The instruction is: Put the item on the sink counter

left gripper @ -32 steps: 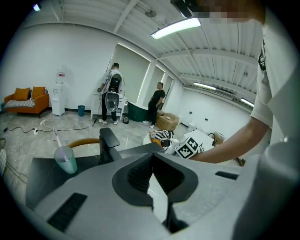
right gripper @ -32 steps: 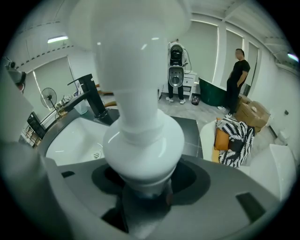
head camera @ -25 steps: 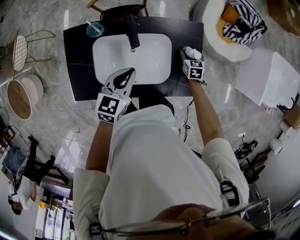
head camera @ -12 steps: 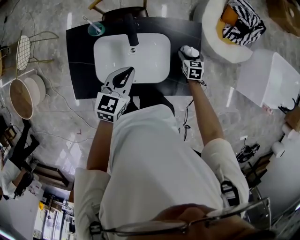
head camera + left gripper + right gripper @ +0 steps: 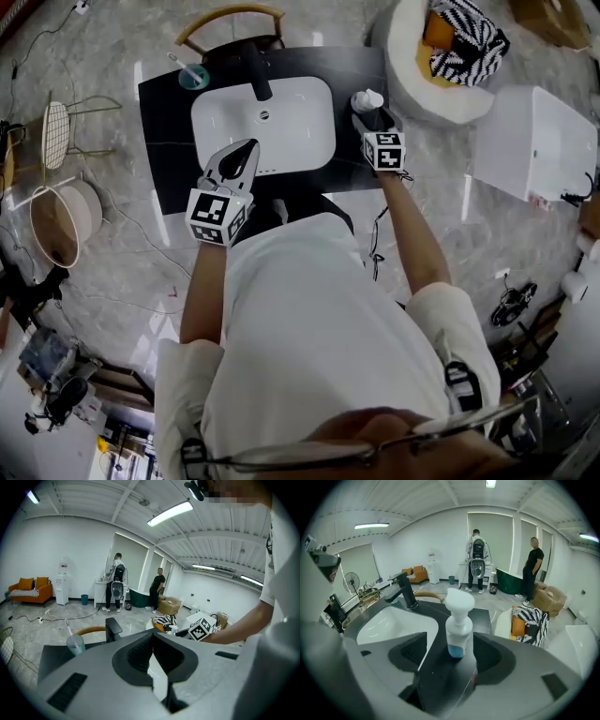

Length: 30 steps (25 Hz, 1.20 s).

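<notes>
A white pump bottle (image 5: 367,99) with blue liquid stands upright on the black sink counter (image 5: 169,122), to the right of the white basin (image 5: 281,131). My right gripper (image 5: 373,119) is just behind it, open. In the right gripper view the bottle (image 5: 458,623) stands between the spread fingertips of that gripper (image 5: 452,654), and neither pad touches it. My left gripper (image 5: 246,148) hovers over the basin's front rim, jaws together and empty. In its own view the left gripper (image 5: 152,637) shows its pads meeting.
A black faucet (image 5: 257,75) rises behind the basin. A teal cup with a toothbrush (image 5: 193,75) sits at the counter's back left. A chair (image 5: 230,17) stands behind the counter, a white round seat (image 5: 441,56) and a white box (image 5: 534,141) to the right.
The right gripper's jaws have spread apart and let go of the bottle, which now stands free on the counter. The left gripper has kept its place over the basin.
</notes>
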Available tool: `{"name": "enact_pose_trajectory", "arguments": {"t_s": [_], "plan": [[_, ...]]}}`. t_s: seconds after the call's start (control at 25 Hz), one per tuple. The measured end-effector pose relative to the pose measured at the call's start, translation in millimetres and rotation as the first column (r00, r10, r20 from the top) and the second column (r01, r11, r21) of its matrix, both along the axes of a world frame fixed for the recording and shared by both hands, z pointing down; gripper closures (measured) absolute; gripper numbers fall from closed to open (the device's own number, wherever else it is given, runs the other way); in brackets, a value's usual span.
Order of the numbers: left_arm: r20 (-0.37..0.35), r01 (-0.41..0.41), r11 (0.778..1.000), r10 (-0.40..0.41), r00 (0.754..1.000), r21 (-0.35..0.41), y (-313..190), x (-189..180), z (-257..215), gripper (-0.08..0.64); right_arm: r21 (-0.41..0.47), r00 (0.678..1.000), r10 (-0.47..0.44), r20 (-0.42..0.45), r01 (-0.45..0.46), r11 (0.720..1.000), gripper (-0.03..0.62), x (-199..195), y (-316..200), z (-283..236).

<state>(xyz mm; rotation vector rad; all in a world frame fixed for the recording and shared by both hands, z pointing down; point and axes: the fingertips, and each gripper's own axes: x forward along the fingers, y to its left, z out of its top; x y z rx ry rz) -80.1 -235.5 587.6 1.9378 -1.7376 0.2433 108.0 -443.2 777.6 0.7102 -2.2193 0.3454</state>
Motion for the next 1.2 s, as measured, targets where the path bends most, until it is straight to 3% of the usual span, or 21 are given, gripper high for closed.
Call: {"name": "enact_pose_trajectory", "arguments": {"t_s": [0.36, 0.76, 0.92, 1.2], "plan": [[0.002, -0.074, 0.996, 0.074, 0.997, 0.059, 37.3, 9.1, -17.5, 0.557, 0.058, 0.997, 0.065, 0.032, -0.067, 0.996, 0.327, 15.4, 43.8, -51.1], [-0.047, -0.073, 0.994, 0.077, 0.996, 0.077, 104.5, 7.5, -28.3, 0.557, 0.126, 0.992, 0.104, 0.066, -0.112, 0.986, 0.391, 29.7, 113.2, -102.5], [-0.119, -0.043, 0.992, 0.057, 0.991, 0.115, 127.3, 9.3, -41.2, 0.557, 0.162, 0.987, 0.124, 0.102, -0.14, 0.977, 0.417, 37.0, 142.6, -132.0], [-0.109, -0.089, 0.987, 0.104, 0.989, 0.134, 150.6, 34.8, -47.4, 0.557, 0.168, 0.972, 0.123, 0.201, -0.158, 0.973, 0.474, 51.4, 201.0, -185.3]]}}
